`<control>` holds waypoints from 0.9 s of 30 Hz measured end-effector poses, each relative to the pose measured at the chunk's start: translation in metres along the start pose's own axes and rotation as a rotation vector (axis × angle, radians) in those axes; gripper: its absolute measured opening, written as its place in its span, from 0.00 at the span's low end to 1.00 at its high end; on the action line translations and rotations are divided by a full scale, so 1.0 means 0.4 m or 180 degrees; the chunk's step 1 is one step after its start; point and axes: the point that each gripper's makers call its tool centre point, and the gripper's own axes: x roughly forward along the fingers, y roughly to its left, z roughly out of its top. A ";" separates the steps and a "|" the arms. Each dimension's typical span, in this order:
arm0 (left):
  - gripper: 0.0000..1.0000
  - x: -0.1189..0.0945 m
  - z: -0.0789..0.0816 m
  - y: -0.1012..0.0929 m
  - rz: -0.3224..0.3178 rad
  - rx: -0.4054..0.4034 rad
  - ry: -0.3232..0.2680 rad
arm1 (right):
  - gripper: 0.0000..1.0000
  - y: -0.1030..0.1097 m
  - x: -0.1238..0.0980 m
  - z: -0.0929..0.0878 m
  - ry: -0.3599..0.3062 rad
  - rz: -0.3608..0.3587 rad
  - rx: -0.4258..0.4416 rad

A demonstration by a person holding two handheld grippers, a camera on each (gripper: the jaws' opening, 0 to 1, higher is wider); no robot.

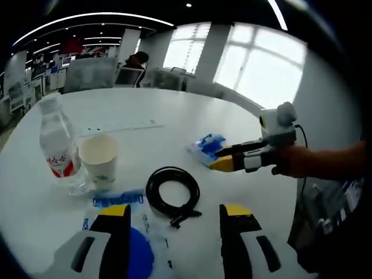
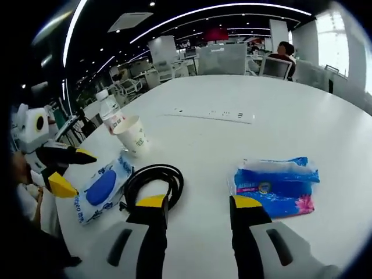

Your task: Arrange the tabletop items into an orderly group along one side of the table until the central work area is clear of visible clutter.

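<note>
On the white table (image 1: 192, 110) lie a coiled black cable (image 1: 172, 190), a blue tissue pack (image 1: 207, 146) and a flat clear packet with a blue disc (image 1: 131, 250). A water bottle (image 1: 55, 145) stands beside a paper cup (image 1: 99, 160). My left gripper (image 1: 177, 210) is open, its left jaw over the flat packet and the cable just ahead. The right gripper (image 1: 225, 158) comes in from the right, close to the tissue pack. In the right gripper view my right gripper (image 2: 199, 203) is open, the cable (image 2: 152, 180) ahead left and the tissue pack (image 2: 279, 186) ahead right. The left gripper (image 2: 71, 170) hangs open beside the flat packet (image 2: 103, 187).
A white power strip (image 2: 212, 114) lies across the middle of the table, beyond the cup (image 2: 132, 135) and bottle (image 2: 110, 116). Office chairs and a seated person (image 1: 136, 61) are past the far edge. The far half of the table (image 2: 302, 116) is bare.
</note>
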 end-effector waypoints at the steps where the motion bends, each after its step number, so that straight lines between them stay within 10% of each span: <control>1: 0.58 0.007 -0.002 0.000 -0.0001 -0.0020 0.0024 | 0.38 0.004 0.003 -0.002 0.0009 0.0008 0.0017; 27: 0.35 0.136 -0.058 0.016 0.0008 -0.0636 0.0208 | 0.22 0.068 0.074 -0.043 0.0087 0.0117 0.0517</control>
